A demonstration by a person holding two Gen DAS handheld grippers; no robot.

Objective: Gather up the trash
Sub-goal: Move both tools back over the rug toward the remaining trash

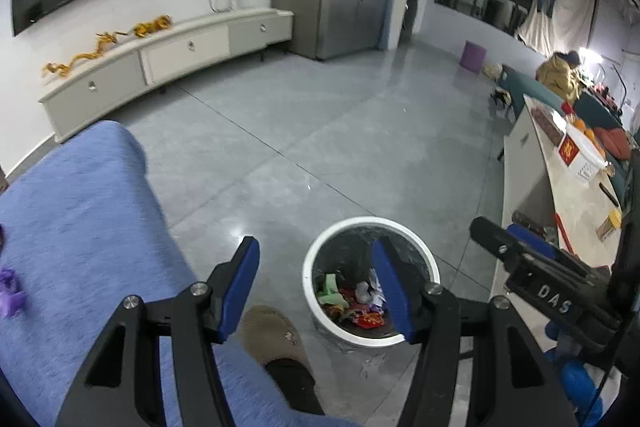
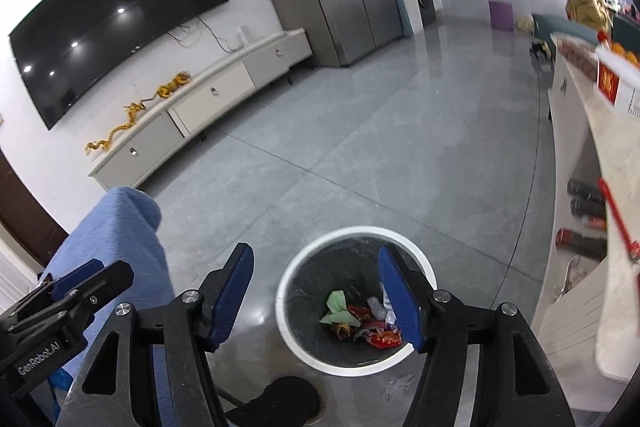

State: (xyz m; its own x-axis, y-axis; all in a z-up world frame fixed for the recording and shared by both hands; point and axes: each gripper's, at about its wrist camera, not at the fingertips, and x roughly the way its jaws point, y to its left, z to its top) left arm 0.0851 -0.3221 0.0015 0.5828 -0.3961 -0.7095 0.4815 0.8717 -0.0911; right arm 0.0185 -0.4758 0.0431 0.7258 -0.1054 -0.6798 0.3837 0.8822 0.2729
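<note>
A white round trash bin (image 1: 308, 267) (image 2: 282, 291) with a dark liner stands on the grey floor below both grippers. Inside lie crumpled wrappers (image 1: 352, 301) (image 2: 360, 319): green paper, white scraps, red and orange foil. My left gripper (image 1: 318, 285) hangs above the bin's left side, open, with nothing between its blue pads. My right gripper (image 2: 316, 289) hovers over the bin too, open and empty. The right gripper shows at the right edge of the left wrist view (image 1: 520, 247); the left gripper shows at the lower left of the right wrist view (image 2: 80, 285).
A blue-clad leg (image 1: 80, 247) and a slippered foot (image 1: 272, 335) are left of the bin. A white table (image 1: 576, 211) (image 2: 612, 155) with boxes and clutter stands at right. A low TV cabinet (image 1: 160, 67) lines the far wall; a purple stool (image 1: 474, 57) stands beyond.
</note>
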